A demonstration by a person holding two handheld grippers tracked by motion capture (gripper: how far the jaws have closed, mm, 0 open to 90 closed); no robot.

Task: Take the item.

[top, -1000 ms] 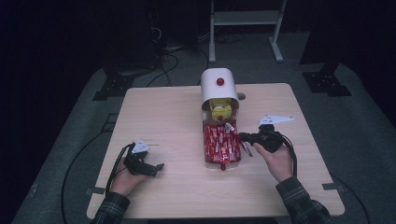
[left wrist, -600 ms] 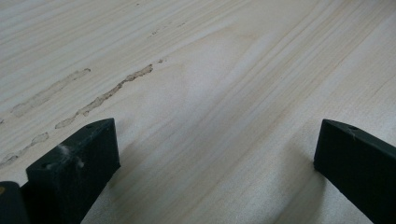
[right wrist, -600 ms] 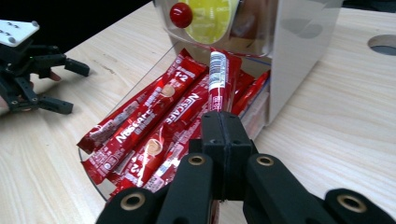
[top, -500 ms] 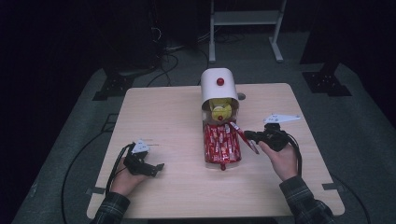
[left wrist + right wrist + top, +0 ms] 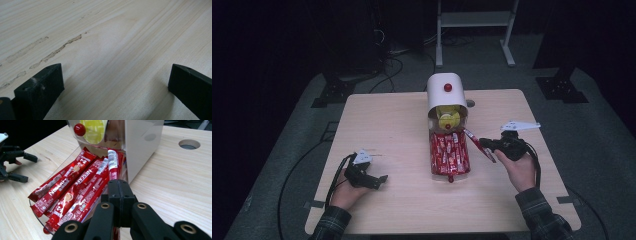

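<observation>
A white dispenser (image 5: 446,94) stands mid-table, with a clear tray (image 5: 450,172) in front of it holding several red coffee stick packets (image 5: 449,154). My right gripper (image 5: 483,145) is just right of the tray, shut on one red stick packet (image 5: 473,140) that slants up toward the dispenser. In the right gripper view this packet (image 5: 113,163) rises straight out of the shut gripper (image 5: 119,185), beside the other packets (image 5: 72,191). My left gripper (image 5: 373,179) rests open at the front left. In its own view the left gripper (image 5: 115,87) has bare wood between the jaws.
A round hole (image 5: 189,144) lies in the tabletop right of the dispenser (image 5: 142,145). Pale glue streaks (image 5: 57,48) mark the wood ahead of the left gripper. The left gripper (image 5: 15,165) shows far off in the right gripper view. Cables trail off the table's (image 5: 392,120) front corners.
My right gripper has drawn slightly right, away from the tray, with the red stick packet in it. The left gripper has stayed still.
</observation>
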